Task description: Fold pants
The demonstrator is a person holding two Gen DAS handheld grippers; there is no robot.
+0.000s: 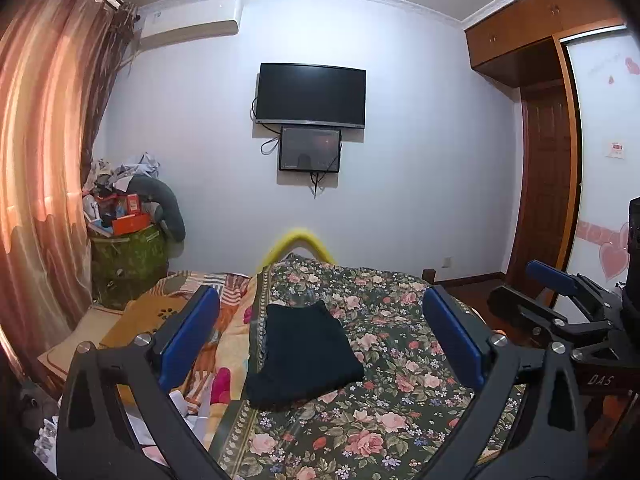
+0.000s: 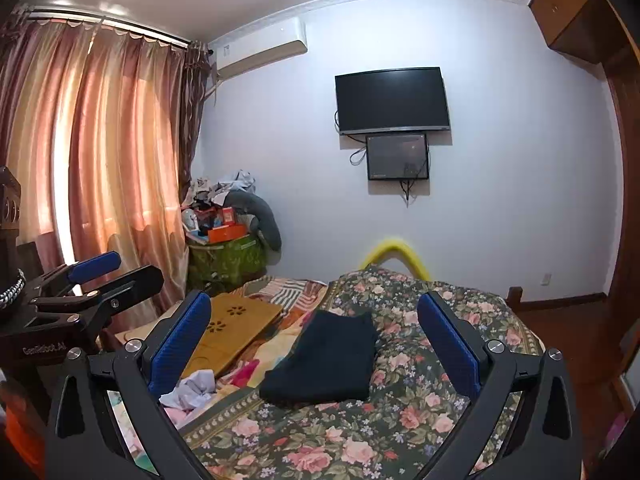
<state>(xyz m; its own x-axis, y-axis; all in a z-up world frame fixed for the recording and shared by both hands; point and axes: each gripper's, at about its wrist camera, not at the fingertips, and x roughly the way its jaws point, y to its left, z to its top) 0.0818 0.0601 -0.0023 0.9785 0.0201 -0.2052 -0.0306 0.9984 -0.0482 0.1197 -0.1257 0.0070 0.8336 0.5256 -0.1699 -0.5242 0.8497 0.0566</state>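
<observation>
Dark pants [image 1: 302, 356] lie folded into a compact rectangle on the flowered bedspread [image 1: 400, 412]; they also show in the right wrist view [image 2: 328, 360]. My left gripper [image 1: 320, 344] is open and empty, held above and in front of the pants, apart from them. My right gripper [image 2: 316, 340] is open and empty too, raised above the bed. The right gripper shows at the right edge of the left wrist view [image 1: 560, 292], and the left gripper at the left edge of the right wrist view [image 2: 92, 280].
A wooden lap tray [image 2: 232, 332] and crumpled cloths [image 2: 192, 392] lie on the bed's left side. A cluttered green bin [image 1: 128, 256] stands by the curtain [image 1: 44, 168]. A TV [image 1: 310, 94] hangs on the far wall. A wardrobe [image 1: 548, 152] stands at right.
</observation>
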